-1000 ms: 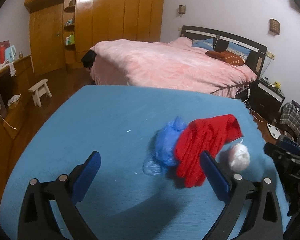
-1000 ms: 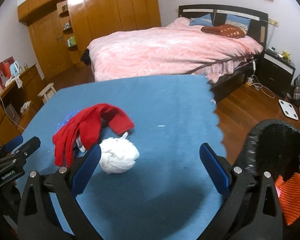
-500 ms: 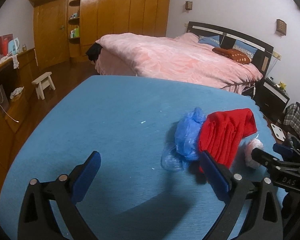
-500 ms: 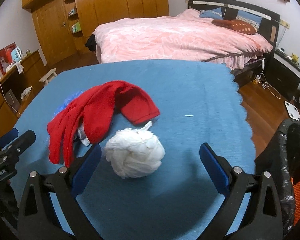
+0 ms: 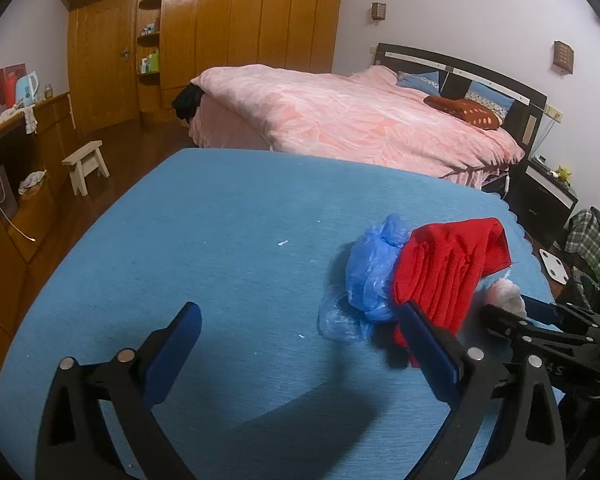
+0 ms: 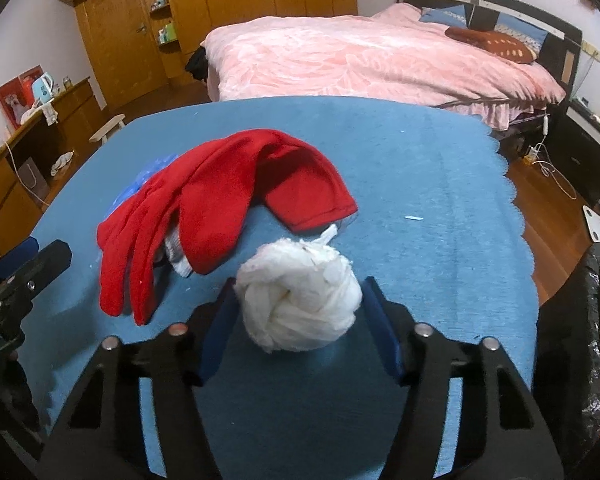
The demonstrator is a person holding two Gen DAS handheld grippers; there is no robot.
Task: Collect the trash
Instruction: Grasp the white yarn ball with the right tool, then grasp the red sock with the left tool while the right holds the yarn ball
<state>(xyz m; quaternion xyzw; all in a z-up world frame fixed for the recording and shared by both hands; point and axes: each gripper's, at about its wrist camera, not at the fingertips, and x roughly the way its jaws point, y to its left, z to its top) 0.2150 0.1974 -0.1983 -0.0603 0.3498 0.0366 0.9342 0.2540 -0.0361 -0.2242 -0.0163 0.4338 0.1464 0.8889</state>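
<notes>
Right now the right tongs [image 6: 298, 312] have their two blue pads on either side of the white paper wad [image 6: 298, 308], which sits on the blue-covered desk [image 6: 420, 184] near its right edge; the pads look pressed against the wad's sides, so the tongs are closed on it. Just beyond the wad, toward the middle of the desk, lies a red cloth [image 6: 220, 200], folded over itself with finger-like ends trailing toward the near left, and a bit of white fabric shows under its near edge. A crumpled blue plastic bag [image 5: 366, 280] lies against the far-left side of the red cloth, touching it. The left tongs [image 5: 300, 344] hang above the near part of the desk with their pads spread wide and nothing between them; the right pad sits just in front of the red cloth in the left wrist view. A dark trash bag [image 6: 580, 320] stands past the right edge of the desk, with something orange inside. Beyond the far edge of the desk is a bed [image 5: 360, 120] with a pink cover.
</notes>
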